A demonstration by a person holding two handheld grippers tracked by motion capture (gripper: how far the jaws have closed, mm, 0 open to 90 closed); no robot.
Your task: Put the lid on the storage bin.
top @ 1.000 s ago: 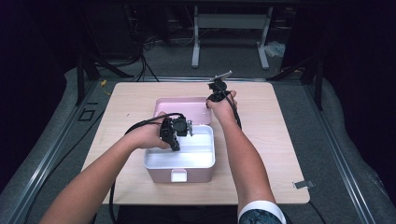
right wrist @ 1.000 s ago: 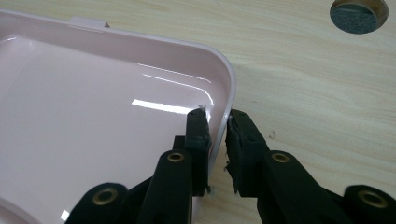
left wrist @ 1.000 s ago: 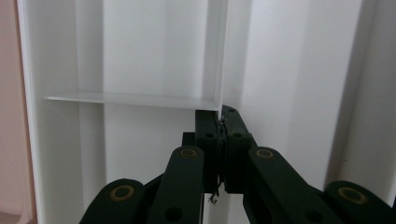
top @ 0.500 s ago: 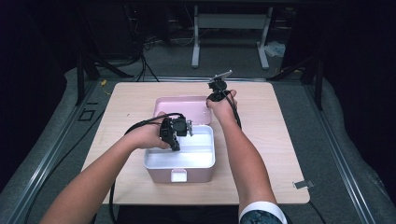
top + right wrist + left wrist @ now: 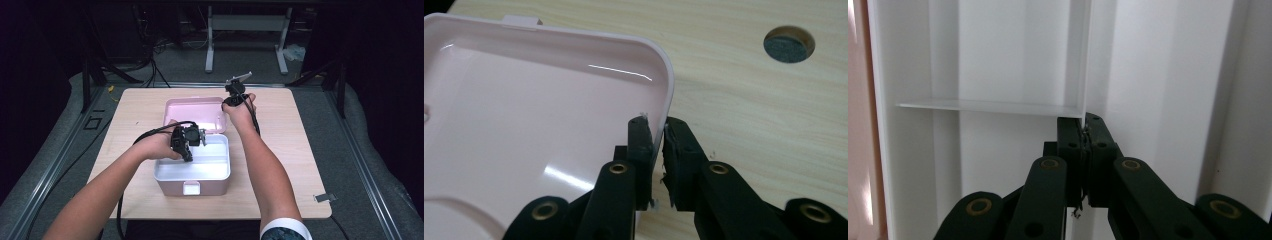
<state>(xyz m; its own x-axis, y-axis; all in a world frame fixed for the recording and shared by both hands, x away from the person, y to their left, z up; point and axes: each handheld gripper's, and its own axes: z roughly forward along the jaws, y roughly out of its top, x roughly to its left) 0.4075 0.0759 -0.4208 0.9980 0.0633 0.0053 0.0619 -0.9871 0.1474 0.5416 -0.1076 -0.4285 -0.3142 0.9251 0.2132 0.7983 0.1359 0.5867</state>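
- Right gripper (image 5: 658, 131) is pinching the edge of the pink lid (image 5: 195, 112), which is lying open flat at the centre of the high view; its jaws have just been closing on that rim.
- Left gripper (image 5: 1085, 131) is pressing together on a thin white divider wall (image 5: 1075, 55) inside the box's white tray (image 5: 212, 170), just below the lid.
- Looks like the step is lifting the tray out while holding the lid down.
- Next move probably needs a straight upward pull so the tray isn't jamming.

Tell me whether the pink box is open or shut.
Open. The pink box has its lid swung back flat on the table behind it, baring the white inside, and the right hand-held gripper pinches the lid's rim.
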